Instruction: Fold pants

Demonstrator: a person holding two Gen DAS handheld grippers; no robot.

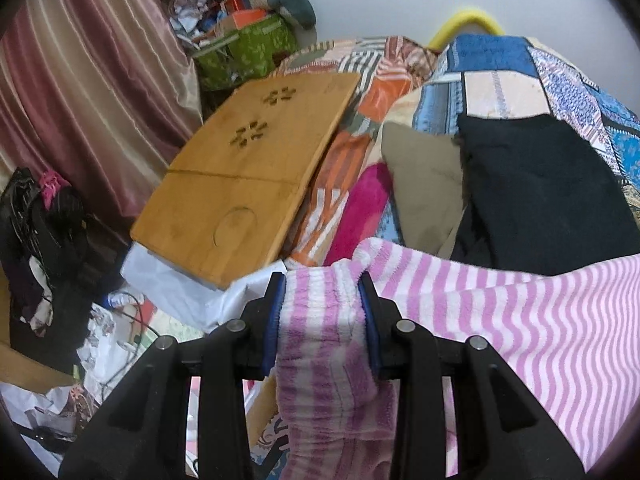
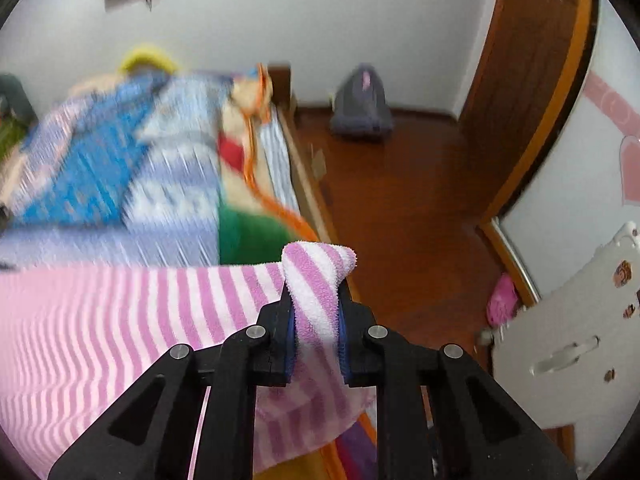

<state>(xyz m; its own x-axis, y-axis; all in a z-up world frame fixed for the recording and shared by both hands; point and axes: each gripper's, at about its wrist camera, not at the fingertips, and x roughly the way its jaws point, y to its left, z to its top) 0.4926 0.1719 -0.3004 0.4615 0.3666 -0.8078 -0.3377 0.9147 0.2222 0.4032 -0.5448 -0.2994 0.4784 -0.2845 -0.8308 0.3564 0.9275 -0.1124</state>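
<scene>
The pants (image 1: 520, 312) are fuzzy, striped pink and white. They stretch between my two grippers above the bed. In the left wrist view my left gripper (image 1: 323, 280) is shut on a bunched end of them, and the fabric runs off to the right. In the right wrist view my right gripper (image 2: 316, 292) is shut on a narrow fold of the pants (image 2: 120, 320), whose tip sticks up past the fingertips. The rest spreads to the left over the bedspread.
A patchwork bedspread (image 1: 500, 80) covers the bed. On it lie a black garment (image 1: 540, 192), an olive one (image 1: 424, 176) and a magenta one (image 1: 364, 208). A wooden lap tray (image 1: 248, 168) sits at the left. Clutter fills the floor at left (image 1: 52, 240). A grey bag (image 2: 362, 104) stands on the wooden floor.
</scene>
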